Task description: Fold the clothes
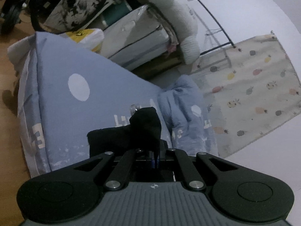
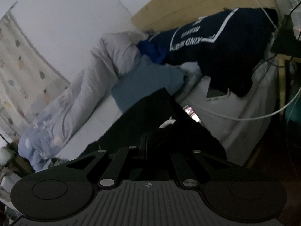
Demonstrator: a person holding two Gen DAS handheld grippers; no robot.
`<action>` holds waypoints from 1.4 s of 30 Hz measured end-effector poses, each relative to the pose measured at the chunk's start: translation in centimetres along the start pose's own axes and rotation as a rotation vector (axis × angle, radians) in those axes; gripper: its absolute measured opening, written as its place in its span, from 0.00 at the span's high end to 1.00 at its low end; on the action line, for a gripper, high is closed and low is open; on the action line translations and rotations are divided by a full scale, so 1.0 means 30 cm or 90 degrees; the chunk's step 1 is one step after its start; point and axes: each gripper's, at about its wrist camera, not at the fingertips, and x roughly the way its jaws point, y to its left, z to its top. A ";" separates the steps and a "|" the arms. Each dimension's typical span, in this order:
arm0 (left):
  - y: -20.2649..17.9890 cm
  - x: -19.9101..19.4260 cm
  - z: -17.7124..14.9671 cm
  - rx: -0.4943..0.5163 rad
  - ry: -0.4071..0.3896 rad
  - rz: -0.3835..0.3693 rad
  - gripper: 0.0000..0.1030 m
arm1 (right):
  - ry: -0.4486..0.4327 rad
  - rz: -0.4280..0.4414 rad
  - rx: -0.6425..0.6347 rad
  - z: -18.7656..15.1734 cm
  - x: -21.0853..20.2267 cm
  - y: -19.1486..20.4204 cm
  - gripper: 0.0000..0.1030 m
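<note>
The left hand-held gripper [image 1: 150,137] is clamped narrow on a bunched corner of a black garment [image 1: 144,130], held above the bed [image 1: 84,113]. The right hand-held gripper [image 2: 148,141] is likewise closed tight on the black garment [image 2: 150,116], which drapes from its jaws over the white sheet [image 2: 244,116] near the bed's edge. Just beyond lies a folded blue cloth [image 2: 148,81], with a rumpled pale duvet [image 2: 90,94] along the wall side. Farther off, a navy shirt with white lettering [image 2: 216,37] lies heaped against the wooden headboard [image 2: 197,5]. A pineapple-print curtain [image 1: 254,86] hangs past the bed's far corner.
</note>
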 end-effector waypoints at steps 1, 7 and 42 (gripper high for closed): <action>-0.005 0.012 -0.003 -0.003 0.002 0.001 0.94 | 0.003 0.003 -0.004 -0.002 0.004 0.008 0.96; -0.070 0.106 0.030 -0.025 0.001 -0.001 0.95 | 0.010 -0.005 -0.008 0.057 0.049 0.062 0.95; -0.479 1.566 -0.364 0.319 0.118 0.197 0.36 | 0.234 -0.126 -0.290 0.392 1.198 0.400 0.57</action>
